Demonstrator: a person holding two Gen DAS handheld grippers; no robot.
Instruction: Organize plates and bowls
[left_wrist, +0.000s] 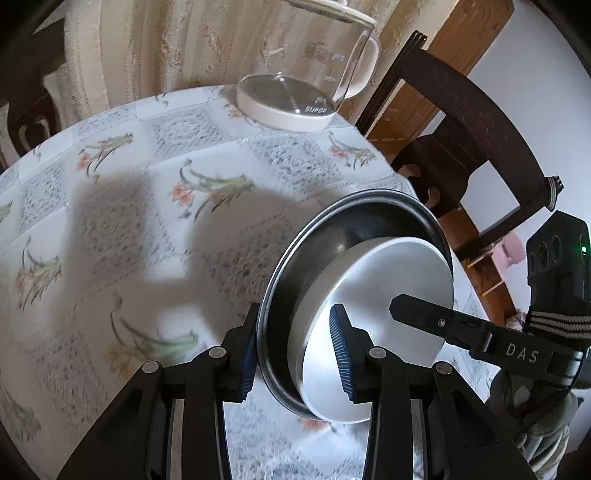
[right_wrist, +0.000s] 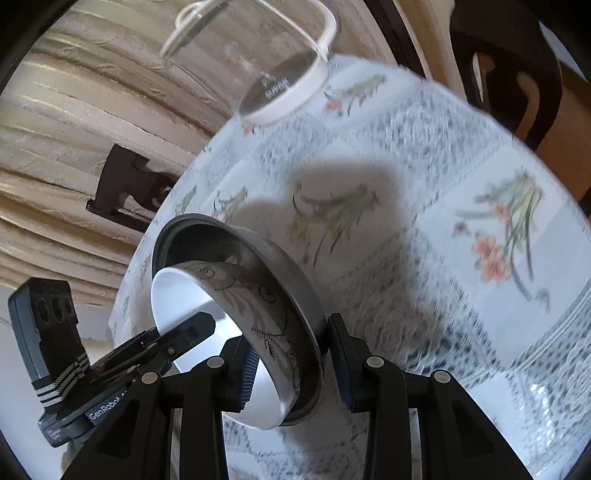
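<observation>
Though blurred, bowl (left_wrist: 373, 325) between left gripper (left_wrist: 295, 354) pads.

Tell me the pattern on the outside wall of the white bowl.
Dark dotted scrolls and leafy sprigs on the bowl, white inside; clearest in the right wrist view.

White bowl (left_wrist: 376, 325) nested in steel plate (left_wrist: 314, 258)

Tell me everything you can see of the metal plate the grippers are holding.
The metal plate looks like dull grey steel, round, with a raised rolled rim. It is tipped up almost on edge above the floral tablecloth. A white bowl with a line pattern outside nests in it. The left gripper and right gripper each clamp plate and bowl together at the rim.
</observation>
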